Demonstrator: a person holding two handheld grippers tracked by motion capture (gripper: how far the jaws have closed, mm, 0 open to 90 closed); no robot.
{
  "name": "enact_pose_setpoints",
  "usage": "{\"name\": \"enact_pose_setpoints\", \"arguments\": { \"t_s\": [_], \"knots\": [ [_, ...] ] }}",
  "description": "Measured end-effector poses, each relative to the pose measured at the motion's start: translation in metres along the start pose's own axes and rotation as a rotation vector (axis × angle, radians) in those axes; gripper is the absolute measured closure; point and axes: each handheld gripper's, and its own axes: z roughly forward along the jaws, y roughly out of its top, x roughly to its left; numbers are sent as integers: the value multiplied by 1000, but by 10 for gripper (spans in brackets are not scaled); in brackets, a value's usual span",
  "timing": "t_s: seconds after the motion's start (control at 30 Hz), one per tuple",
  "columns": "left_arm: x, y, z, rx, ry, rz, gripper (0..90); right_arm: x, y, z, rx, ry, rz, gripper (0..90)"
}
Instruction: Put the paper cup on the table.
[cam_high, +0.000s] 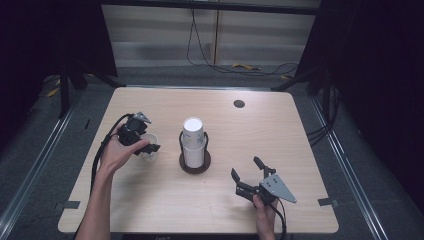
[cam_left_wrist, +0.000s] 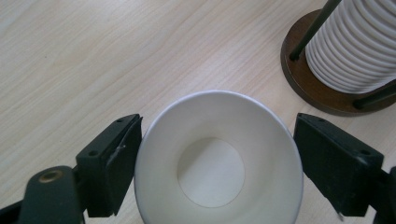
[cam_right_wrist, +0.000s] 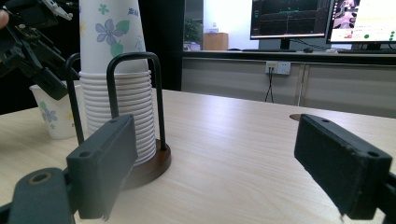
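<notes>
A white paper cup (cam_high: 149, 151) with a flower print stands upright on the wooden table (cam_high: 250, 130), left of centre. My left gripper (cam_high: 147, 143) reaches down over it. In the left gripper view the cup (cam_left_wrist: 215, 158) sits between the two pads of that gripper (cam_left_wrist: 218, 122), which stand spread at its rim without squeezing it. A tall stack of paper cups (cam_high: 193, 137) stands in a black wire holder on a round brown base (cam_high: 195, 168) at mid-table. My right gripper (cam_high: 245, 166) rests open near the front edge and points at the stack (cam_right_wrist: 114, 70), with nothing between its jaws.
A round cable hole (cam_high: 239, 103) lies in the table's far right part. Bare wood stretches between the holder and the right edge. Cables trail on the floor behind the table. Monitors (cam_right_wrist: 289, 18) stand on a desk beyond the table in the right gripper view.
</notes>
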Motion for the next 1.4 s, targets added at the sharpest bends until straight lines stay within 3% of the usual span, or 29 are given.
{"name": "enact_pose_setpoints", "arguments": {
  "t_s": [0.27,0.4,0.63,0.73,0.87,0.9,1.03,1.07,1.1,1.27,1.4],
  "knots": [
    [2,-1,-10,-93,10,-25,166,0,0,0,2,0,0,129],
    [3,-5,-19,-237,-26,-69,166,0,0,0,3,2,1,130],
    [-7,-13,-23,-325,10,-51,175,0,0,0,1,2,-1,130],
    [-19,-17,-27,-410,32,-30,177,0,0,0,2,1,0,131],
    [-26,-21,-31,-455,59,-24,180,0,0,0,2,2,0,131],
    [-33,-24,-31,-488,74,-16,180,0,0,0,2,1,0,131],
    [-39,-28,-30,-500,73,-11,188,0,0,0,1,1,-1,132],
    [-43,-31,-30,-532,49,-24,188,0,0,0,1,1,-1,132],
    [-44,-32,-30,-533,46,-22,188,0,0,0,1,1,-1,132],
    [-54,-41,-33,-555,64,-34,188,0,0,0,2,2,0,133],
    [-64,-50,-32,-588,56,-37,188,0,0,0,1,3,0,133]
  ]
}}
